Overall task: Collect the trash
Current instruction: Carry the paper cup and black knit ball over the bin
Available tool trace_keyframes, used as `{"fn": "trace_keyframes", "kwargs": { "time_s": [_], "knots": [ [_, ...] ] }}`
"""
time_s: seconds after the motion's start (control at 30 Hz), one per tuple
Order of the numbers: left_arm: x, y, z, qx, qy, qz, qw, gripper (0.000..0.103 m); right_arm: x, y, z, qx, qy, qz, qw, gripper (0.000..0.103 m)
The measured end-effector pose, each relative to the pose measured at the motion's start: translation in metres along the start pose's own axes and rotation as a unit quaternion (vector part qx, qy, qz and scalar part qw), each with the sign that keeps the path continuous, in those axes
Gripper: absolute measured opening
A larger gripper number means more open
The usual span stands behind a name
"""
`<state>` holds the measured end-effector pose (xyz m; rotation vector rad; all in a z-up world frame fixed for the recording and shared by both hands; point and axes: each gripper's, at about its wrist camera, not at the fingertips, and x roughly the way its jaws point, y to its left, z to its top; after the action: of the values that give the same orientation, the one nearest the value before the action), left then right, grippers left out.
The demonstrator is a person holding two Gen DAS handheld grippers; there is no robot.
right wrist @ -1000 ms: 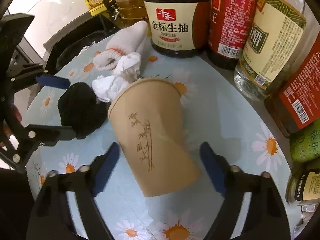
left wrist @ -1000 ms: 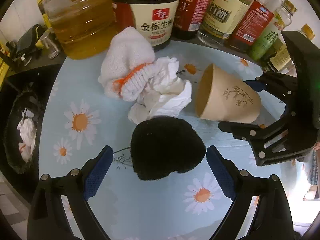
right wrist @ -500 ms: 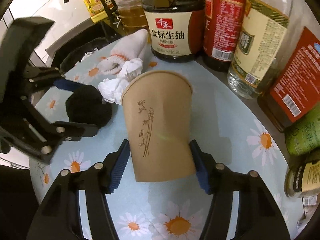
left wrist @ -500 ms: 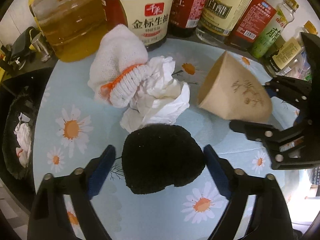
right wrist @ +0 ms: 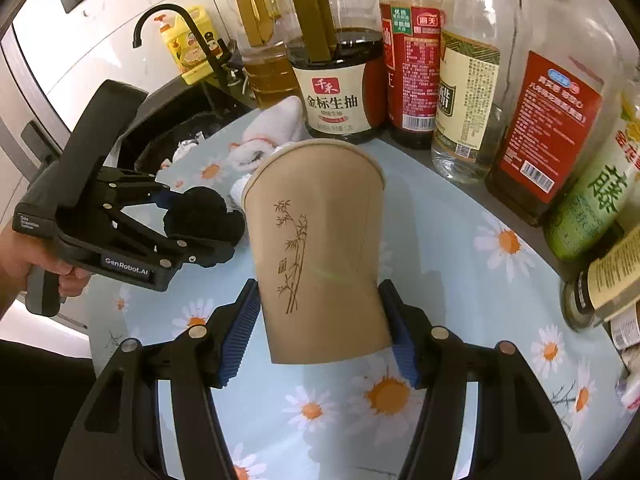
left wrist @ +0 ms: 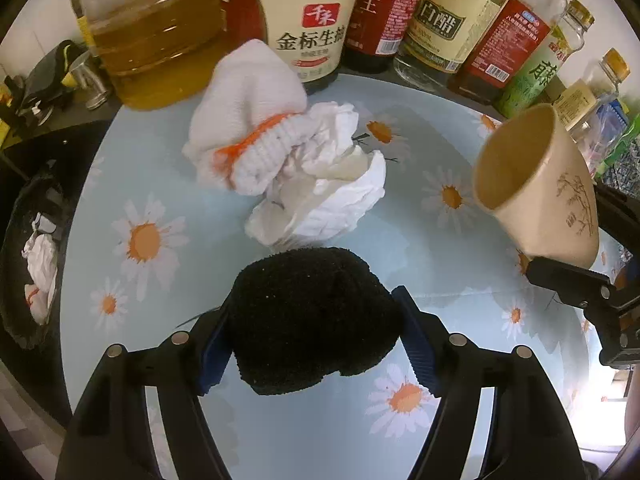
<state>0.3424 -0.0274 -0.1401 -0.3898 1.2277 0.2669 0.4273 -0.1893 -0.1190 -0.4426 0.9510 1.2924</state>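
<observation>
The right gripper clamps a brown paper cup, lifted off the daisy-print table. The left gripper's jaws are closing around a black sock near crumpled tissue.

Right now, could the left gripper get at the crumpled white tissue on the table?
Probably not yet. The left gripper is closing around the black sock, which fills the space between its jaws, and that sock lies directly in front of the tissue.
</observation>
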Motion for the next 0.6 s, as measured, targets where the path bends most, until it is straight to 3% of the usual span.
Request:
{"fn": "trace_keyframes", "kwargs": {
  "time_s": [0.33, 0.6],
  "knots": [
    [-0.034, 0.009, -0.025, -0.015, -0.024, -0.01, 0.9996, 0.071, -0.002, 0.022, -0.016, 0.026, 0.006, 0.0, 1.0, 0.061],
    [-0.061, 0.029, -0.043, -0.04, -0.034, -0.009, 0.9986, 0.071, 0.003, 0.037, -0.022, 0.056, 0.015, 0.028, 0.998, 0.061]
  ]
}}
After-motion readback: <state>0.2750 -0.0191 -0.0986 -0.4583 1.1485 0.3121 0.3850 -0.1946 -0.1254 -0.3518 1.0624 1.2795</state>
